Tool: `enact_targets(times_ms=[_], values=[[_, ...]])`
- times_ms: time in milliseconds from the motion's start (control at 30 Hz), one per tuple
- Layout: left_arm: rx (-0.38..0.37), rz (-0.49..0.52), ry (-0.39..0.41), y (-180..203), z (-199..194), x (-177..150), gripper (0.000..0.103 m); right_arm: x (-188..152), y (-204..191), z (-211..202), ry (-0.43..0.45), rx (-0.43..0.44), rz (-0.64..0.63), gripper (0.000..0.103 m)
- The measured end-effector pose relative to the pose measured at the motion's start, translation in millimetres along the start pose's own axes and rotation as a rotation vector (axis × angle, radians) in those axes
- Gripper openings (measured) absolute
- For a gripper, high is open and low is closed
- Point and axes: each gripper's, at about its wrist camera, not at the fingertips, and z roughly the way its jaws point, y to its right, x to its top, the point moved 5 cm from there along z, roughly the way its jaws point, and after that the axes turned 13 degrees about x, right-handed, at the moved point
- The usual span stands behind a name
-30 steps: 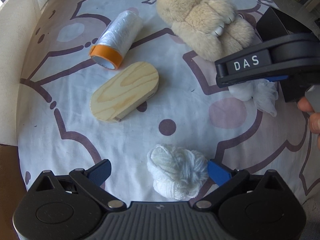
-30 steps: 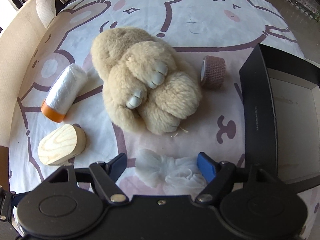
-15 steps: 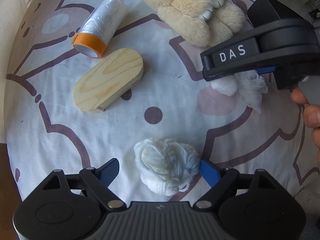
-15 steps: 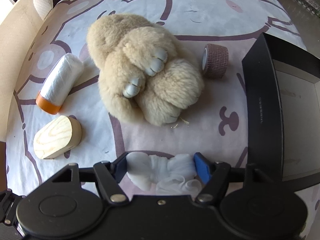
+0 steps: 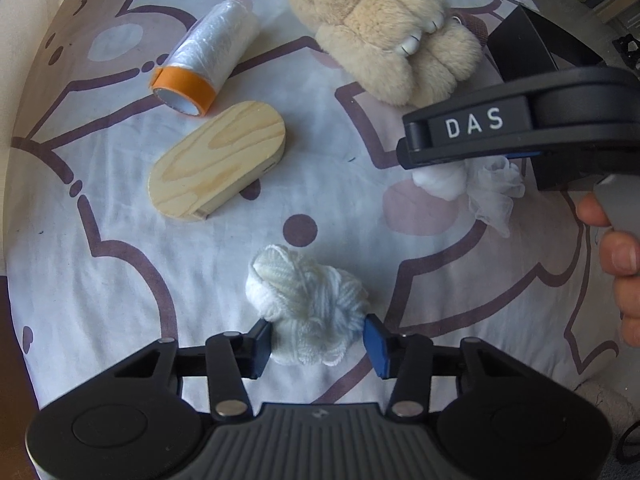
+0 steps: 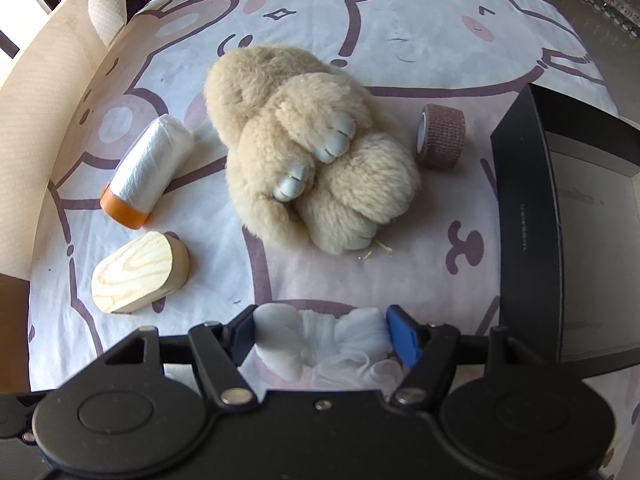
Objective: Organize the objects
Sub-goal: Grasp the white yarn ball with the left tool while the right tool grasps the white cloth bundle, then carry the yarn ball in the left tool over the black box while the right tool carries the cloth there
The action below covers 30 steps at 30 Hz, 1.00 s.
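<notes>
Left wrist view: left gripper [image 5: 316, 340] points straight down, jaws closing on the white yarn ball [image 5: 306, 308], pads at both flanks. Right wrist view: right gripper [image 6: 322, 340] clamps the white mesh bundle [image 6: 320, 338]. Black box [image 6: 528, 220] sits to its right, plush toy [image 6: 304, 168] ahead. Risks: yarn is soft, so a strand-only pinch could unravel or slip on lift; trailing mesh frill could snag the box rim.

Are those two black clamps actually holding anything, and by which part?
The left tool is closing on the white yarn ball, across its near end. The right tool grips the white mesh puff by its two sides.
</notes>
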Motion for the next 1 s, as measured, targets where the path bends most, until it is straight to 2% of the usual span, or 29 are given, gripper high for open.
enact_targets(times_ms=[167, 433, 733, 1000], values=[[0.002, -0.009, 0.032, -10.6, -9.9, 2.5, 0.048, -1.4, -4.9, -6.0, 0.016, 0.005, -0.005, 0.069], [0.045, -0.104, 0.120, -10.3, -37.6, 3.2, 0.048, -5.8, -15.7, -35.0, 0.090, 0.013, -0.032, 0.069], [0.080, -0.139, 0.253, -10.6, -93.1, -2.9, 0.048, -17.8, -23.3, -83.7, 0.204, 0.003, -0.064, 0.069], [0.131, -0.122, 0.393, -2.4, -132.3, -6.1, 0.048, -31.6, -13.7, -125.0, 0.302, -0.050, -0.070, 0.069]])
